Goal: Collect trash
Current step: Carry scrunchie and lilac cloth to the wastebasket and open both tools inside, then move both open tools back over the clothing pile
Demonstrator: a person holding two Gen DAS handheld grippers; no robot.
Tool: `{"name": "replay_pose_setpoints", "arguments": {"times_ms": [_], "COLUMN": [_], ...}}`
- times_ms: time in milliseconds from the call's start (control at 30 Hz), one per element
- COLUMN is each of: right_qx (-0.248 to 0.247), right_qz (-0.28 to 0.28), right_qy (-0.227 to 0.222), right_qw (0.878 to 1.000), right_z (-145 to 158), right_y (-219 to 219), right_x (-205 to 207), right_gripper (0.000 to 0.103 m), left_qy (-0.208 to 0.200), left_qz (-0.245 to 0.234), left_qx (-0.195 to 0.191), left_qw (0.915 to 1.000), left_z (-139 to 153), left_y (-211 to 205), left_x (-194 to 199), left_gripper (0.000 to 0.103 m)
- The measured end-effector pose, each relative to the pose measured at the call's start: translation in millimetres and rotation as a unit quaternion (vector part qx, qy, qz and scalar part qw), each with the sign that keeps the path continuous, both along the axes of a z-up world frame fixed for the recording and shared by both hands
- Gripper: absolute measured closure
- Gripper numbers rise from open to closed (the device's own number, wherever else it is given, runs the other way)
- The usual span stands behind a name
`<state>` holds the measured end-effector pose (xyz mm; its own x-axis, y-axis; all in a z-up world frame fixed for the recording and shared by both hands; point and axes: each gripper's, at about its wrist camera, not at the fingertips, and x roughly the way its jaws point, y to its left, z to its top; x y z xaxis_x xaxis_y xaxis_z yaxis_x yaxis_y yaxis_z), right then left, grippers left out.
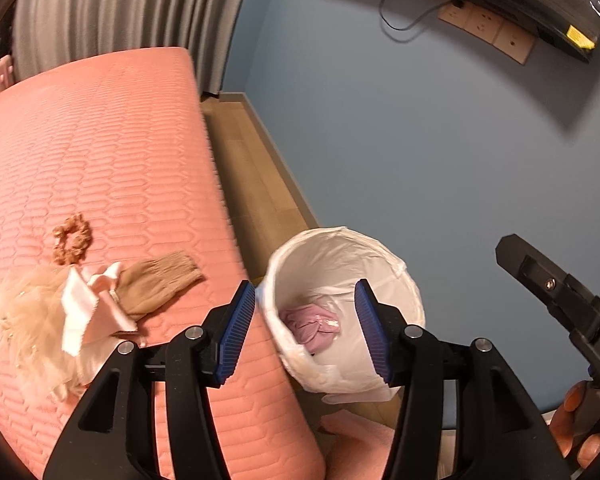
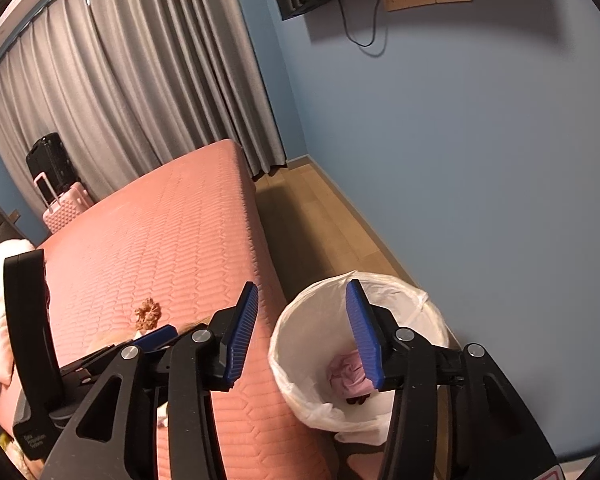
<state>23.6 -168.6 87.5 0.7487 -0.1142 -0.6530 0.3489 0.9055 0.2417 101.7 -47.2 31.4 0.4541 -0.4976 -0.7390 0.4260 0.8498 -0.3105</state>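
Observation:
A white-lined trash bin (image 1: 396,280) stands on the floor beside the pink bed (image 1: 100,152); it also shows in the right wrist view (image 2: 312,336). A crumpled pink item (image 1: 310,326) lies inside it, also seen in the right wrist view (image 2: 346,372). My left gripper (image 1: 306,332) is open and empty above the bin's near rim. My right gripper (image 2: 304,336) is open and empty above the bin. On the bed lie a brown scrunchie (image 1: 71,238), a tan cloth (image 1: 160,284), white paper pieces (image 1: 88,308) and a fluffy cream item (image 1: 24,320). The scrunchie shows in the right wrist view (image 2: 148,313).
A blue wall (image 1: 420,140) runs close to the right of the bin. Wood floor (image 1: 252,184) forms a narrow strip between bed and wall. Grey curtains (image 2: 140,80) hang behind. A black suitcase (image 2: 50,164) and a pink suitcase (image 2: 66,206) stand beyond the bed. The left gripper's body (image 2: 32,340) is at left.

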Motion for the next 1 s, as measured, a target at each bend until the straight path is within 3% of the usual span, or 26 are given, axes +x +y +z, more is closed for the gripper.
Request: {"name": "replay_pose_setpoints", "arguments": {"times_ms": [133, 567, 1000], "right_qx": [0.000, -0.008, -0.005], "right_qz": [0.010, 0.048, 0.110], "right_qy": [0.003, 0.018, 0.047], "right_qw": [1.000, 0.999, 0.993], "right_z": [0.1, -4.8, -29.6], "right_y": [15.0, 67.7, 130.6], "right_x": [1.0, 11.1, 39.7], "right_gripper": [0.057, 0.052, 0.051], "left_qy": [-0.010, -0.002, 0.047], "left_qz": [0.023, 0.110, 0.196], "left_qx": [0.005, 0.017, 0.034], "left_qw": [0.9997, 0.9938, 0.9788], "left_z": [2.0, -13.6, -51.0], "left_y": [21.1, 100.2, 183.9], "left_x": [-0.8, 5.7, 28.0], "left_gripper": [0.043, 0.025, 0.022]}}
